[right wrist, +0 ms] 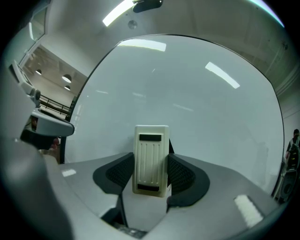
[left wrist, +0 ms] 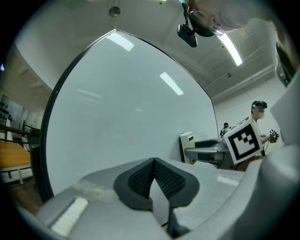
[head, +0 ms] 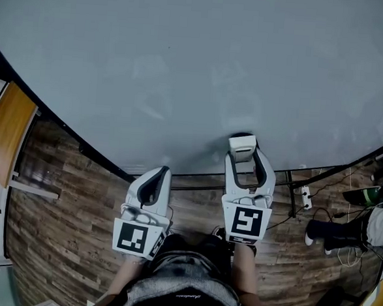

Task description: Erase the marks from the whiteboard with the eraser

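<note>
The right hand-held gripper (right wrist: 150, 171) is clamped on a white ribbed eraser (right wrist: 151, 157), which stands upright between the dark pads. From above, the eraser sits at the lower edge of the whiteboard (head: 184, 70), though whether it presses on the surface is hard to tell. The left hand-held gripper (left wrist: 153, 164) has its jaws drawn together with nothing between them, low beside the board's bottom edge. The board shows only faint greyish smears, too weak to read, and reflections of ceiling strip lights. Below is a wood-plank floor (head: 62, 218), with a power strip (head: 304, 197) near the stand. A wooden counter (head: 7, 129) is cut off at the left, a person's legs (head: 333, 234) at the right
</note>
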Available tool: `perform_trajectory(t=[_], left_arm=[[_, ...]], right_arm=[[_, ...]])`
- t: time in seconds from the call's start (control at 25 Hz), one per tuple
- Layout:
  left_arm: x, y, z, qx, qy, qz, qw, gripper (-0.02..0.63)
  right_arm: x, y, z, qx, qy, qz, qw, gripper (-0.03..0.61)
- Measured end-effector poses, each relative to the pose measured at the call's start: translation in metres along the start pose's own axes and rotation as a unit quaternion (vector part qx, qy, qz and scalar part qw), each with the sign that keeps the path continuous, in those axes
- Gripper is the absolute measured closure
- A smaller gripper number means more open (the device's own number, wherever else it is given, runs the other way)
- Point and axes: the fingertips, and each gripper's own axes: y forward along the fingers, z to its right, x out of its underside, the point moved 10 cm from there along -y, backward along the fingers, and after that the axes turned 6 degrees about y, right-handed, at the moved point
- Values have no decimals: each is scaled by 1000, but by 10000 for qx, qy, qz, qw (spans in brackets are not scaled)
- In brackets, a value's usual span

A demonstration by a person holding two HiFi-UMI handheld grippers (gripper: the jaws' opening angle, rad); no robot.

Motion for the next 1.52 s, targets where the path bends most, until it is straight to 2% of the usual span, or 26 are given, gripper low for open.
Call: perform_trajectory(t=[0.6,0.92,1.08,1.2,1.36,1.52], left_arm=[[15,-53,-61,-155,-8,-28,9999,609],[22,-75,-85,-232,-27,-59,9997,609],[24,-85,-97,-314,-69,-84,9994,609],[24,-89,-96,-317,-68,-86,9994,609],[24,-92,-97,-320,-90,-76,9994,609],[22,-94,-94,-268,-81,-59,9996,609]], right_arm=[[-7,16,-86,-141,-16,240,9996,347],[-10,23,-128,-344,-170,35,9993,347],[-14,28,-148,-528,-238,75,9983,347],[-14,26,-155,-669,-242,7,9975,347],[-17,29,-178,-1065,-408,37,9935,347],[-15,31,-190,-1212,-438,83,9916,347]])
